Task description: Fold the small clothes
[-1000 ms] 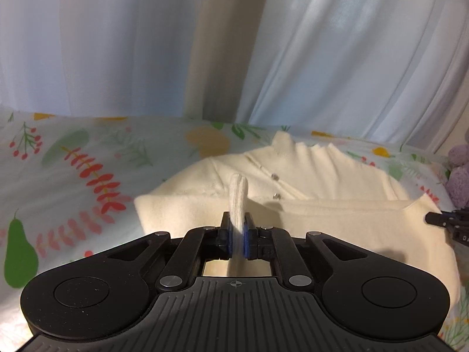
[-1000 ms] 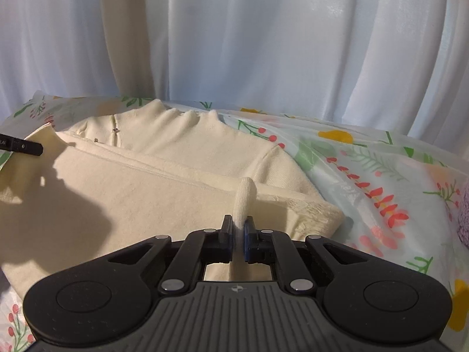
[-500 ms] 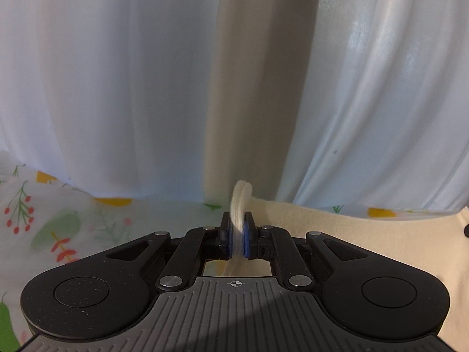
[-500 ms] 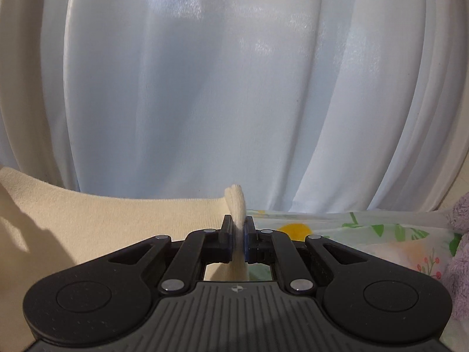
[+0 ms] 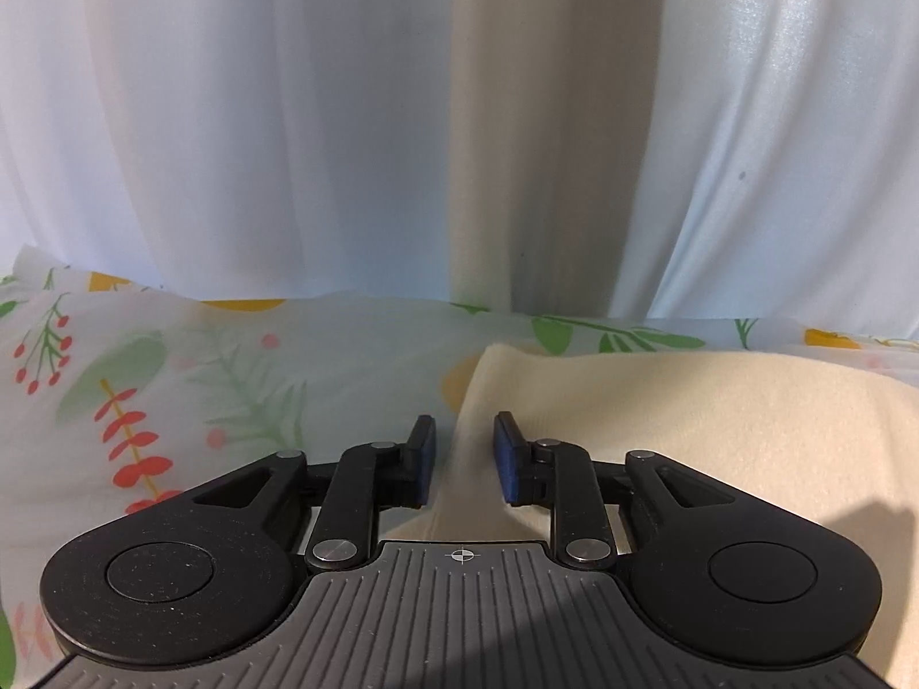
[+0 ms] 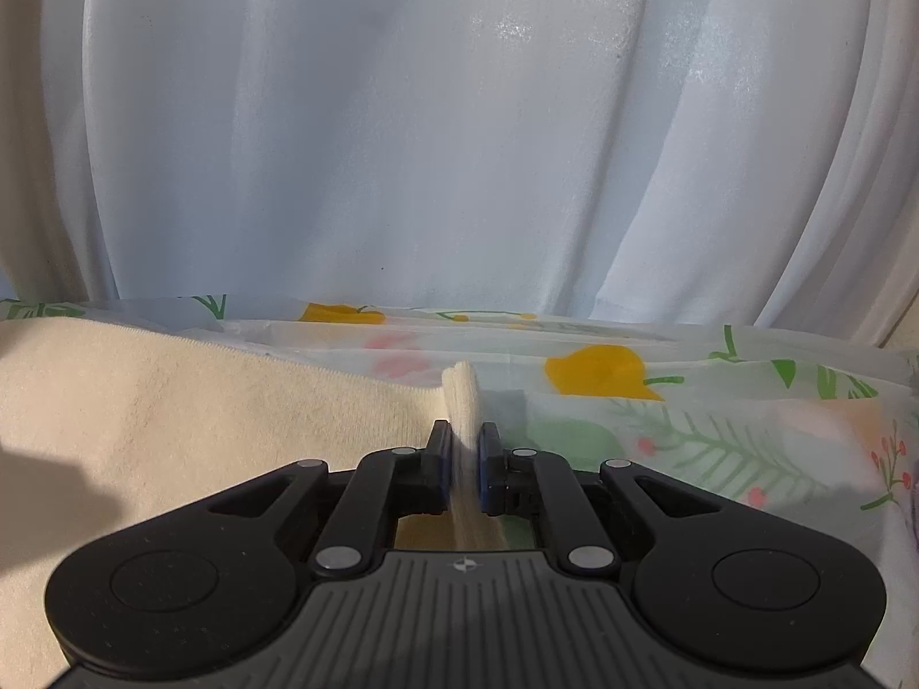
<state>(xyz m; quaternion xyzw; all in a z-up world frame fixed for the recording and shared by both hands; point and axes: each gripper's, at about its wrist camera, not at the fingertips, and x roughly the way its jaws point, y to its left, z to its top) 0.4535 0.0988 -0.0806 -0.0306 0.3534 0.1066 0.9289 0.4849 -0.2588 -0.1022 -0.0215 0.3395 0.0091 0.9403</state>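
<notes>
A cream knit sweater (image 5: pixel 689 419) lies folded on the floral sheet (image 5: pixel 230 379). In the left wrist view my left gripper (image 5: pixel 464 448) is open, its jaws apart over the sweater's left edge, holding nothing. In the right wrist view the same sweater (image 6: pixel 201 402) spreads to the left. My right gripper (image 6: pixel 464 459) has its jaws slightly parted around a pinched corner of the sweater that stands up between the blue pads (image 6: pixel 441 471); the cloth there is blurred.
White curtains (image 5: pixel 287 143) hang close behind the bed's far edge in both views, with a beige strip (image 5: pixel 534 143) between them. The floral sheet (image 6: pixel 718 419) extends to the right of the sweater.
Both grippers carried the sweater's edge forward and down toward the far side. The left jaws have opened and let go of the cloth. The right jaws have begun to part.
</notes>
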